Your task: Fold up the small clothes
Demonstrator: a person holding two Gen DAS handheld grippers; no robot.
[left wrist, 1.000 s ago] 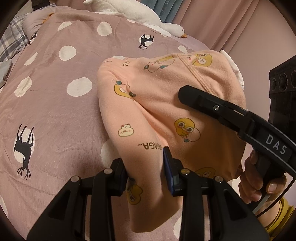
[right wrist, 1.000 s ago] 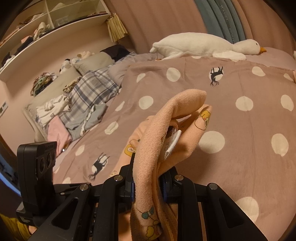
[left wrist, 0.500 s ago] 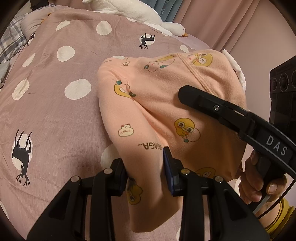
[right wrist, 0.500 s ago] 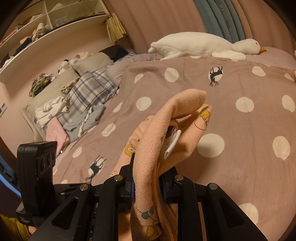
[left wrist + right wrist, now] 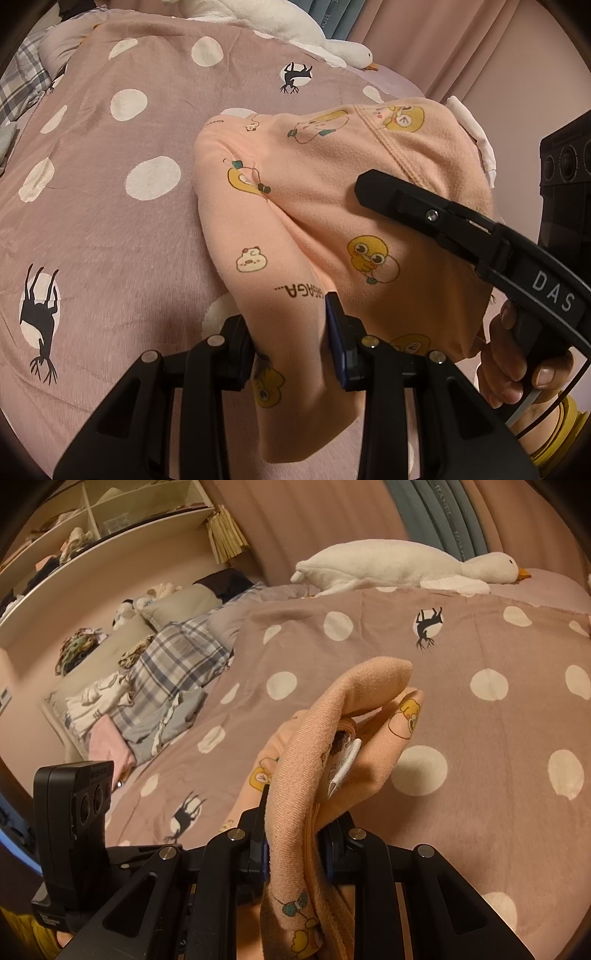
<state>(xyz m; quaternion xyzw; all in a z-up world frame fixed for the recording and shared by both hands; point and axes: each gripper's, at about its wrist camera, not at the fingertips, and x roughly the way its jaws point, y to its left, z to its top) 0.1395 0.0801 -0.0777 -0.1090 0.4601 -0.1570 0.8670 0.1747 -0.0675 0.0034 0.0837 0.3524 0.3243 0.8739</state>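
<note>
A small peach garment (image 5: 325, 221) printed with yellow ducks is held up over the pink polka-dot blanket (image 5: 110, 229). My left gripper (image 5: 290, 332) is shut on a fold of the garment near its lower part. My right gripper (image 5: 295, 843) is shut on a bunched edge of the garment (image 5: 325, 746), where a white label shows. In the left wrist view the right gripper's black body (image 5: 461, 221) crosses in front of the garment at the right, held by a hand.
A white plush goose (image 5: 399, 566) lies along the far edge of the bed. A pile of plaid and other clothes (image 5: 159, 686) lies at the left. Shelves (image 5: 92, 528) stand on the left wall. Curtains hang behind the bed.
Both grippers keep their hold on the garment. The left wrist view has shifted slightly over the blanket; the garment hangs much the same.
</note>
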